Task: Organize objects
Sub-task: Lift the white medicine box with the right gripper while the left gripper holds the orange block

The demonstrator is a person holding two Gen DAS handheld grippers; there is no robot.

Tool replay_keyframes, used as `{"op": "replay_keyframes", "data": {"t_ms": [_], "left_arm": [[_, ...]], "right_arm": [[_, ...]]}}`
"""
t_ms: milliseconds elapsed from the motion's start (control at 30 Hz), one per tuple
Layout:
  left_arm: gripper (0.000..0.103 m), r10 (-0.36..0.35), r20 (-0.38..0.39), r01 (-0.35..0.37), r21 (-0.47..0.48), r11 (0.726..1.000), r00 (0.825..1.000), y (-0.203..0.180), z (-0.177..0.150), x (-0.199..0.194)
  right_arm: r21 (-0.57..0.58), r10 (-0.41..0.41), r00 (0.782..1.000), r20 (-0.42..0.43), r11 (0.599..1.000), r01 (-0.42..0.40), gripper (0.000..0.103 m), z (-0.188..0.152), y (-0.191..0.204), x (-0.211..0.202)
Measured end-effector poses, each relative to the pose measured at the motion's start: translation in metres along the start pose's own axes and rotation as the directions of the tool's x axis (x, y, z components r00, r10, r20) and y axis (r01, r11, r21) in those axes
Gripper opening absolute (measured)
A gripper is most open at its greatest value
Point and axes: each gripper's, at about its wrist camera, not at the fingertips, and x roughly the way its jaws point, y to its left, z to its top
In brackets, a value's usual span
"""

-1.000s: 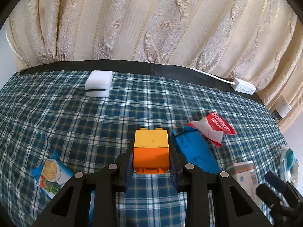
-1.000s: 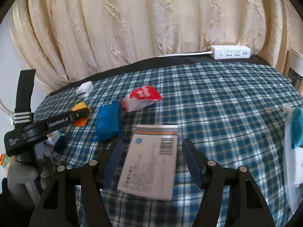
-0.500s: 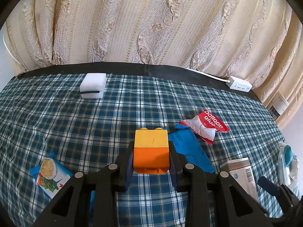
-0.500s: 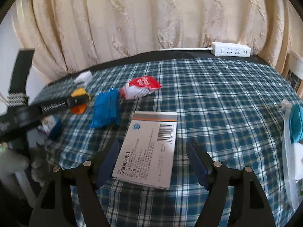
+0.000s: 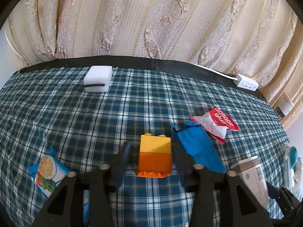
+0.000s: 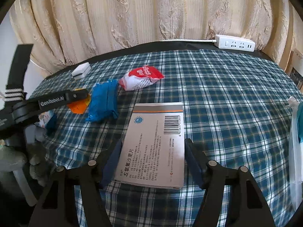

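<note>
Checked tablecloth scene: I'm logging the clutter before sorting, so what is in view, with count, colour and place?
Stacked toy brick: one, yellow over orange, between left fingers.
Crumpled foil pouch: one, blue, beside brick.
Glue sachet: one, red-white, behind pouch.
Flat medicine box: one, white-grey, between right fingers.
Foam sponge block: one, white, far edge.
Snack packet: one, blue, near left.
Power strip: one, white, by curtain.
Left hand-held gripper: black, open.
Right hand-held gripper: black, open.

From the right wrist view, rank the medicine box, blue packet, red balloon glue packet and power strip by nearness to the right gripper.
1. medicine box, between the right gripper's fingers
2. blue packet, ahead left
3. red balloon glue packet, just beyond it
4. power strip, far right edge
</note>
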Motion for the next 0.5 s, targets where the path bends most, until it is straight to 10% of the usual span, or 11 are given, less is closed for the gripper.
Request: {"op": "replay_keyframes", "data": {"t_ms": [267, 367, 500], "left_arm": [[0.057, 0.023, -0.026, -0.022, 0.016, 1.000, 0.999, -0.001, -0.002, 0.006], [0.034, 0.037, -0.026, -0.036, 0.044, 0.998, 0.999, -0.006, -0.004, 0.006], [0.033, 0.035, -0.012, -0.034, 0.053, 0.998, 0.999, -0.008, -0.003, 0.001]], "right_arm": [[0.043, 0.030, 0.999, 0.028, 0.999, -0.031, 0.067, -0.002, -0.008, -0.008], [0.055, 0.040, 0.998, 0.044, 0.998, -0.042, 0.067, -0.002, -0.011, -0.012], [0.057, 0.050, 0.996, 0.071, 0.997, -0.054, 0.067, -0.002, -0.011, -0.019]]}}
